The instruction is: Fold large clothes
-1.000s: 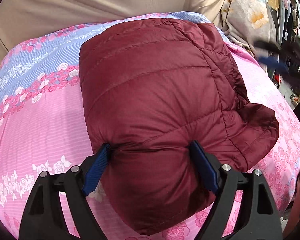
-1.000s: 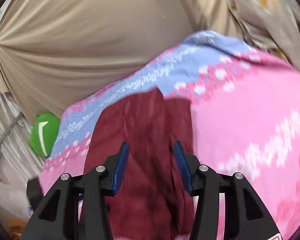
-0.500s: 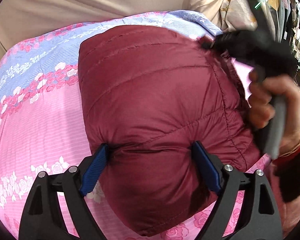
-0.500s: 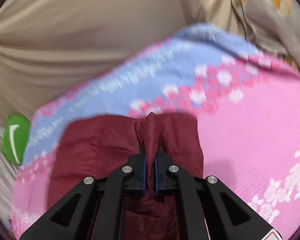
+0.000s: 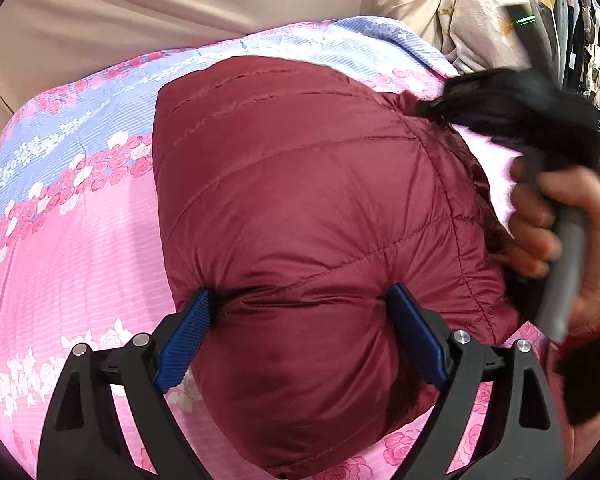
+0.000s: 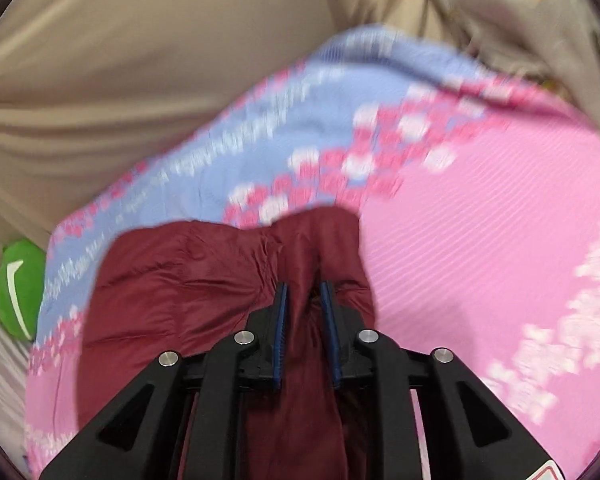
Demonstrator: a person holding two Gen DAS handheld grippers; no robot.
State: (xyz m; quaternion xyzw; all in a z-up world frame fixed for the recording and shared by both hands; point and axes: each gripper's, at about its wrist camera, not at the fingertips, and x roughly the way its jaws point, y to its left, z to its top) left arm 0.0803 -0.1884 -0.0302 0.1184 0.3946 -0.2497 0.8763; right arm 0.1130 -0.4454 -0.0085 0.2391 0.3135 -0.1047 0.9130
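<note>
A bedsheet point(image 5: 72, 240) is spread over the whole work surface, thin striped cotton by the look of it, mostly pink with bands of lilac-blue and rows of printed roses. Behind it a beige curtain point(image 5: 180, 12) is hung in soft vertical folds, and a floral cloth point(image 5: 472, 28) is bunched at the far right corner.

On the sheet a maroon puffer jacket point(image 5: 300, 208) is laid, already doubled into a fat, rounded bundle. The shell is slick and slightly shiny, quilted in stitched channels, so it's puffed up like a pillow with creases pinched in where it's squeezed.

The near end of that bundle is straddled by the left gripper point(image 5: 300, 312): its blue-padded fingers point(image 5: 186, 340) are spread wide, with both pads pressed into the padding on either side, so the jaws are apart rather than clamped.

At the far right corner of the jacket, the right gripper point(image 6: 304, 316) is seen from the left wrist view as a dark blurred shape, tilted down onto the fabric, its grey handle wrapped by the person's hand point(image 5: 552, 236). From its own camera, a raised ridge of maroon fabric is pinched between the nearly closed blue pads; that view is motion-blurred, so how firm the grip is can't really be told.

A green ball point(image 6: 20, 288) is tucked just beside the sheet's left edge.
</note>
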